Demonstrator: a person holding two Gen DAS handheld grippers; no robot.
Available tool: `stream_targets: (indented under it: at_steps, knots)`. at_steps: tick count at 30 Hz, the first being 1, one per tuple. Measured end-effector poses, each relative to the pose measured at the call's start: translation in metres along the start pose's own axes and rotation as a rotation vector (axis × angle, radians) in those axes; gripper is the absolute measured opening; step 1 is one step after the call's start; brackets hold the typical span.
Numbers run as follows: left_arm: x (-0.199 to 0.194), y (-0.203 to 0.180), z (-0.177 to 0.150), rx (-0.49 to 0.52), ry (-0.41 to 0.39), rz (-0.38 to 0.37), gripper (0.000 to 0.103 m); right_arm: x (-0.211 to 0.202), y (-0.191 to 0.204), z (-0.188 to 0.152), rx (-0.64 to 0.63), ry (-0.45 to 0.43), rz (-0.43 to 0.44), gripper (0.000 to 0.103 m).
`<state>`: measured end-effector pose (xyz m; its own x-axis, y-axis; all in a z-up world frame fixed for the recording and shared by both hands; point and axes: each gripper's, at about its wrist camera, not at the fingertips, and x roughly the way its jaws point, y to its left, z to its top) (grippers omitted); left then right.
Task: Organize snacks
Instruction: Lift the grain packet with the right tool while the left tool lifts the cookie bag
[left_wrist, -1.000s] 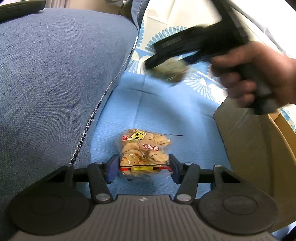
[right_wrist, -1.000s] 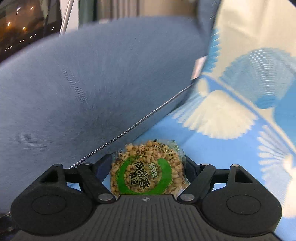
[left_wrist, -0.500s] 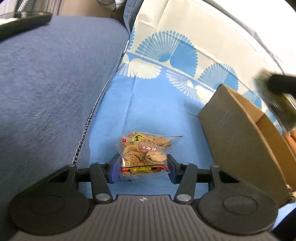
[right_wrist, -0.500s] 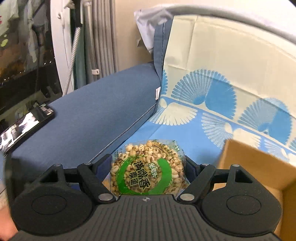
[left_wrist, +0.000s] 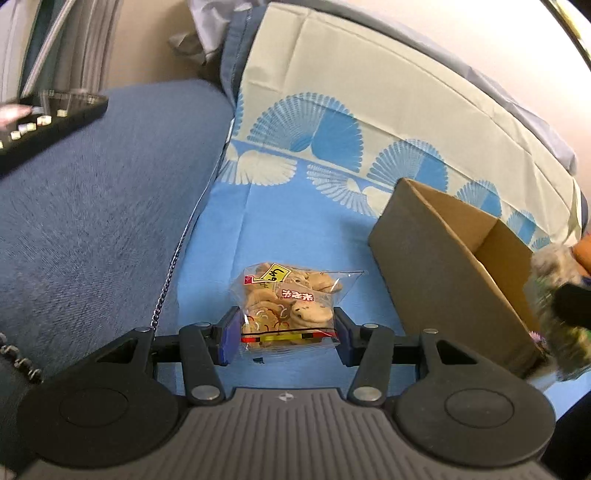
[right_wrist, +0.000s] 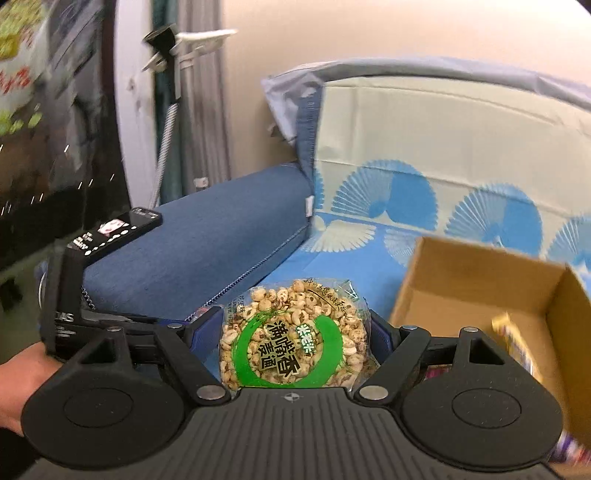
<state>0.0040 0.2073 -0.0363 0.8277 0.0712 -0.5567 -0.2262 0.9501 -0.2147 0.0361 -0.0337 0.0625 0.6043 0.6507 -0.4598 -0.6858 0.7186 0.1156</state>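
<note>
Left gripper (left_wrist: 282, 334) is clenched on a clear bag of biscuits (left_wrist: 287, 302), held over the blue patterned sheet (left_wrist: 295, 225) beside the sofa armrest (left_wrist: 96, 206). Right gripper (right_wrist: 295, 336) is clamped on a green-labelled pack of puffed grains (right_wrist: 293, 336), poised at the near left edge of the open cardboard box (right_wrist: 480, 291). A phone (right_wrist: 118, 230) lies on the armrest.

home: sofa (left_wrist: 92, 206), curtains (right_wrist: 207, 110)
</note>
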Motion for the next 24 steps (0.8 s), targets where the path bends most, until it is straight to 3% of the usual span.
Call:
stream_targets:
  at_steps: [4, 17, 24]
  knots:
    - [-0.008, -0.009, -0.002, 0.036, -0.013, 0.015, 0.056, -0.007, -0.001, -0.011, -0.022, -0.013, -0.011, 0.081]
    - [-0.032, -0.007, 0.002, -0.017, -0.042, 0.077, 0.056, -0.019, -0.02, -0.02, 0.045, -0.064, -0.033, 0.081]
    - [-0.025, -0.003, 0.002, -0.045, -0.025, 0.079, 0.056, -0.018, -0.025, -0.025, 0.057, -0.063, -0.036, 0.081]
